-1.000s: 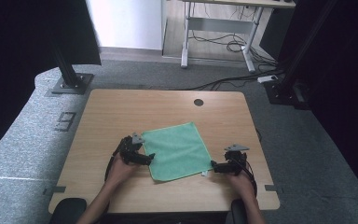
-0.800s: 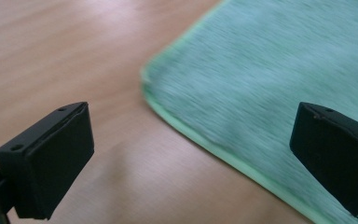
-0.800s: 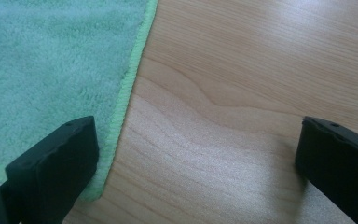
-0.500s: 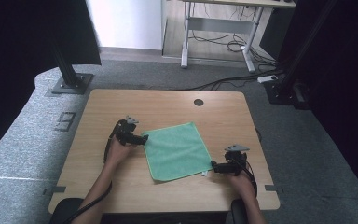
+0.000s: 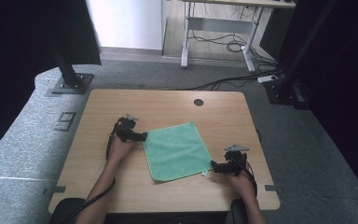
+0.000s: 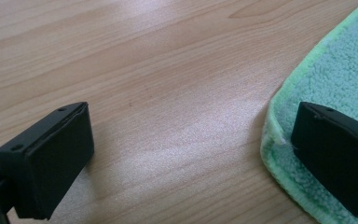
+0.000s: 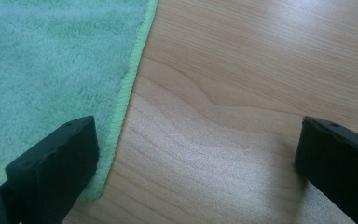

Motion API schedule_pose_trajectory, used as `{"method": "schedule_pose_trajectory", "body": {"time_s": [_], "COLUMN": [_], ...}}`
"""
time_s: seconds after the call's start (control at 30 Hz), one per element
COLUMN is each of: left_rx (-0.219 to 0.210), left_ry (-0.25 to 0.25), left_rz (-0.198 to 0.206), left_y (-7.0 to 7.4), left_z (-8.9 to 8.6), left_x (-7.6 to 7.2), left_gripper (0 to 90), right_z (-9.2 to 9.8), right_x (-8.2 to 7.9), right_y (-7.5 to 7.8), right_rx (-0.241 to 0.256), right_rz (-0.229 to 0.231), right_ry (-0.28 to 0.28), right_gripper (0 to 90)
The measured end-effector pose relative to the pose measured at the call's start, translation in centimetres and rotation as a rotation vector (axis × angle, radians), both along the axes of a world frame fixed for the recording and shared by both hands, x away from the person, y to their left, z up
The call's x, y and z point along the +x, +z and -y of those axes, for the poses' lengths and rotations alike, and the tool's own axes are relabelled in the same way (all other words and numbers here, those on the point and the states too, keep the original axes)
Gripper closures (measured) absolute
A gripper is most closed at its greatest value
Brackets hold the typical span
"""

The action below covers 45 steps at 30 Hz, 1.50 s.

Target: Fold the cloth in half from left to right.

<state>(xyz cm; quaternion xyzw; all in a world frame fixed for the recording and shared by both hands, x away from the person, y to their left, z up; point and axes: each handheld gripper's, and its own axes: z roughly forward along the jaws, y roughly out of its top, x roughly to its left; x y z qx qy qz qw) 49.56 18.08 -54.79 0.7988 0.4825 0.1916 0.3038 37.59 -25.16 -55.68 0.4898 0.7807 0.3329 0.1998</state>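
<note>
Right gripper (image 7: 193, 172): jaws spread wide, low over the wooden table (image 7: 261, 70). Green cloth (image 7: 51, 60) lies flat at upper left; its stitched edge runs diagonally down to a corner beside the left-hand jaw. That jaw overlaps the cloth corner; the other stands over bare wood.

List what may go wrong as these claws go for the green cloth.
Both claws stand open, each straddling a corner's hem. The left claw has one jaw over the green terry cloth, one over bare wooden table; closing may push the hem away. The right claw may likewise pinch only the thin edge, which might slip.
</note>
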Motion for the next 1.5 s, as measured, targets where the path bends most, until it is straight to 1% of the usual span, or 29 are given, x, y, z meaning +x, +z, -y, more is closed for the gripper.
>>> {"method": "schedule_pose_trajectory", "body": {"time_s": [0.03, 0.07, 0.1, 0.23, 0.5, 0.6, 0.7, 0.73, 0.77, 0.8, 0.87, 0.93, 0.97, 1.0, 1.03, 1.1, 1.13, 1.17, 1.2, 1.23, 1.27, 1.3, 1.4, 1.43, 1.47, 1.5], "left_rx": [-0.011, -0.011, -0.023, -0.022, -0.023, -0.026, -0.027, -0.027, -0.027, -0.026, -0.026, -0.026, -0.026, -0.026, -0.026, -0.026, -0.026, -0.026, -0.026, -0.026, -0.026, -0.025, -0.023, -0.023, -0.023, -0.023], "left_ry": [-0.011, -0.011, -0.016, -0.02, -0.019, -0.016, -0.016, -0.016, -0.016, -0.015, -0.015, -0.015, -0.015, -0.015, -0.015, -0.015, -0.015, -0.015, -0.015, -0.015, -0.015, -0.015, -0.017, -0.016, -0.016, -0.016], "left_rz": [-0.004, -0.004, -0.014, -0.013, -0.014, -0.011, -0.011, -0.011, -0.011, -0.011, -0.011, -0.011, -0.011, -0.011, -0.011, -0.011, -0.011, -0.011, -0.011, -0.011, -0.011, -0.011, -0.011, -0.011, -0.011, -0.011], "left_y": [0.0, 0.0, 0.0, 0.0, 0.0, 0.0, 0.0, 0.0, 0.0, 0.0, 0.0, 0.0, 0.0, 0.0, 0.0, 0.0, 0.0, 0.0, 0.0, 0.0, 0.0, 0.0, 0.0, 0.0, 0.0, 0.0], "left_z": [-0.1, -0.1, -0.3, -0.3, -0.3, -0.3, -0.3, -0.3, -0.3, -0.3, -0.3, -0.3, -0.3, -0.3, -0.3, -0.3, -0.3, -0.3, -0.3, -0.3, -0.3, -0.3, -0.3, -0.3, -0.3, -0.3], "left_x": [0.0, 0.0, 0.2, 0.2, 0.2, 0.1, 0.0, 0.0, 0.0, 0.0, 0.0, 0.0, 0.0, 0.0, 0.0, 0.0, 0.0, 0.0, 0.0, 0.0, 0.0, 0.0, 0.0, 0.0, 0.0, 0.0], "left_gripper": [1.5, 2.3, 2.3, 2.2, 2.2, 3.3, 3.4, 3.4, 3.4, 3.4, 3.3, 3.2, 3.2, 3.2, 3.2, 3.2, 3.2, 3.2, 3.2, 3.2, 3.2, 3.2, 3.2, 3.2, 3.2, 3.2], "right_z": [0.0, 0.0, 0.0, 0.0, -0.1, -0.1, -0.3, -0.7, -0.7, -1.2, -1.5, -2.8, -2.8, -3.1, -4.0, -4.8, -4.8, -5.6, -5.6, -6.4, -6.4, -7.2, -8.4, -8.4, -9.1, -9.5], "right_x": [0.0, 0.0, 0.0, 0.1, 0.3, 0.4, 0.2, 0.1, 0.1, -0.1, -0.1, -0.3, -0.3, -0.3, -0.5, -0.6, -0.6, -0.7, -0.7, -0.8, -0.8, -0.9, -1.0, -1.0, -1.1, -1.1], "right_y": [0.0, 0.0, 0.0, 0.0, 0.3, 0.7, 1.3, 1.6, 1.6, 1.9, 2.0, 2.4, 2.4, 2.4, 2.7, 2.9, 2.9, 3.0, 3.0, 3.1, 3.1, 3.3, 3.4, 3.4, 3.5, 3.5], "right_rx": [0.0, 0.0, 0.0, 0.0, -0.009, -0.012, 0.004, 0.016, 0.016, 0.029, 0.032, 0.038, 0.038, 0.039, 0.045, 0.049, 0.049, 0.048, 0.048, 0.048, 0.048, 0.051, 0.055, 0.055, 0.057, 0.056], "right_rz": [0.0, 0.0, 0.0, 0.0, -0.026, -0.029, -0.02, -0.017, -0.017, -0.019, -0.021, -0.021, -0.021, -0.019, -0.018, -0.019, -0.019, -0.018, -0.018, -0.021, -0.021, -0.024, -0.028, -0.028, -0.032, -0.036], "right_ry": [0.0, 0.0, 0.0, 0.005, 0.016, 0.026, 0.048, 0.07, 0.07, 0.098, 0.107, 0.154, 0.154, 0.166, 0.195, 0.226, 0.226, 0.256, 0.256, 0.285, 0.285, 0.311, 0.347, 0.347, 0.37, 0.381], "right_gripper": [0.0, 0.0, 0.0, 0.0, 0.0, 0.2, 1.0, 1.1, 1.1, 1.1, 1.3, 1.4, 1.4, 1.3, 1.4, 1.4, 1.4, 1.4, 1.4, 1.4, 1.4, 1.4, 1.4, 1.4, 1.4, 1.6]}}
